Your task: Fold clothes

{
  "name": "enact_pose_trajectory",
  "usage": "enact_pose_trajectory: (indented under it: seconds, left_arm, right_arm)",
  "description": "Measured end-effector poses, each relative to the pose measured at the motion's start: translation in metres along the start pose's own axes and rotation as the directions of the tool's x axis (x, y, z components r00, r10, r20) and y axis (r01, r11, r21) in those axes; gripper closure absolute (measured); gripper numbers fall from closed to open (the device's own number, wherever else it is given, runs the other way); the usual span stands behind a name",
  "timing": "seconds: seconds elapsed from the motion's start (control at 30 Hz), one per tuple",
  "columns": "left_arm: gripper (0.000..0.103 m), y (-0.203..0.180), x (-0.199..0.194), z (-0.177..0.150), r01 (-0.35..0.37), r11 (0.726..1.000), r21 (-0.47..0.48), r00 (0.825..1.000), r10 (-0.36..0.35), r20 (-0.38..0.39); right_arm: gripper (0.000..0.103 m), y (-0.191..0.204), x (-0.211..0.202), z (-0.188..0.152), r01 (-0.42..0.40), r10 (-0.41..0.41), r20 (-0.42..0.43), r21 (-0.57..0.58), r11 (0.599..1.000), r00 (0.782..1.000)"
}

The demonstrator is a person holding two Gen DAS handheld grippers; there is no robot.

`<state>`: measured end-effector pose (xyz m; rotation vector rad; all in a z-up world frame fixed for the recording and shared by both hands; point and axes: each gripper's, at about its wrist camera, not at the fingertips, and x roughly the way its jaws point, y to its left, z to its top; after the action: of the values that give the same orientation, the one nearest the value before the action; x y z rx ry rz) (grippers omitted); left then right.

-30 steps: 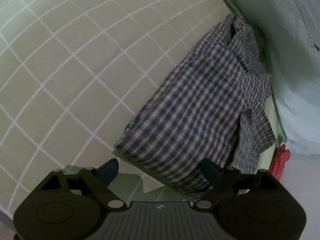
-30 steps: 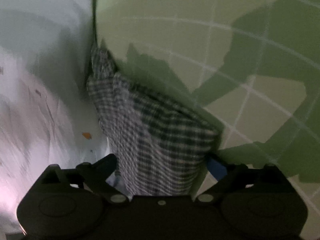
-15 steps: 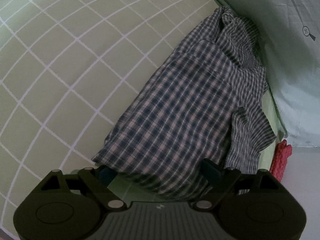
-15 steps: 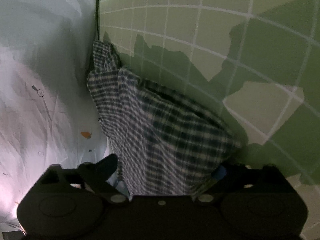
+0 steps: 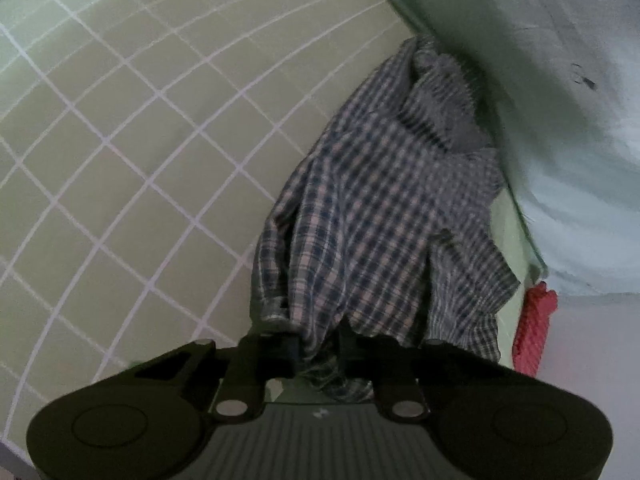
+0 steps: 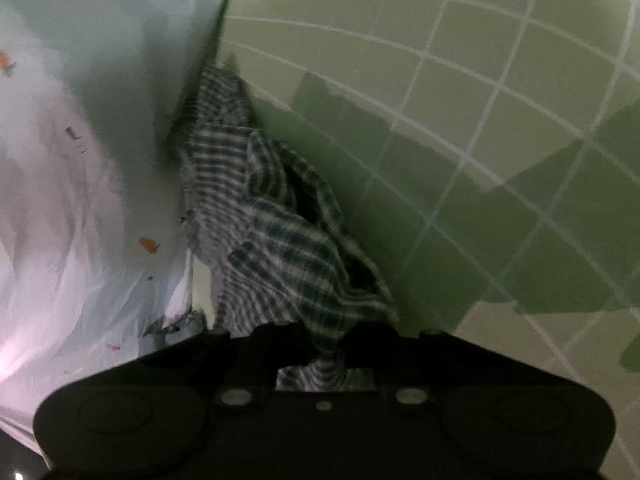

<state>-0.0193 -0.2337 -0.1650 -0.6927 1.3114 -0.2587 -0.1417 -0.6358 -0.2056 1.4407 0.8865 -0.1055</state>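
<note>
A blue and white checked shirt [image 5: 376, 208] lies bunched on a green mat with white grid lines [image 5: 120, 152], its far end against the mat's edge. My left gripper [image 5: 318, 346] is shut on the shirt's near hem, and cloth bulges out between the fingers. In the right wrist view the same shirt [image 6: 276, 220] rises in folds from the mat [image 6: 500, 120]. My right gripper [image 6: 326, 346] is shut on another part of its near edge, with fabric pinched in the jaws.
A pale sheet with small orange and dark marks [image 6: 80, 180] borders the mat beside the shirt. A red textured item [image 5: 534, 330] lies at the mat's edge to the right of my left gripper. Dark shadows fall across the mat [image 6: 540, 240].
Both grippers have gone from open around the shirt's near edge to shut on it. The cloth has gathered into folds and lifted toward the cameras.
</note>
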Motion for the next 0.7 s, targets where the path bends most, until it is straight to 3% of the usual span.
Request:
enact_pose_trajectory:
  seconds: [0.43,0.57,0.7]
  left_arm:
    - [0.089,0.023,-0.068,-0.090,0.020,1.000,0.014,0.998,-0.021,0.051]
    - [0.090,0.033,-0.090,-0.104,0.038,0.999,-0.036,0.998,-0.037,0.043]
    - [0.090,0.017,-0.108,-0.101,0.054,0.998,-0.027,0.997,-0.053,0.054]
  right_arm:
    - [0.094,-0.032,-0.072,-0.054,-0.048,0.051,-0.067,0.036,0.998,0.996]
    - [0.094,-0.027,-0.083,-0.054,-0.077,0.085,-0.092,0.088,0.993,0.992]
    - [0.094,-0.022,-0.093,-0.054,-0.104,0.121,-0.114,0.140,0.985,0.986]
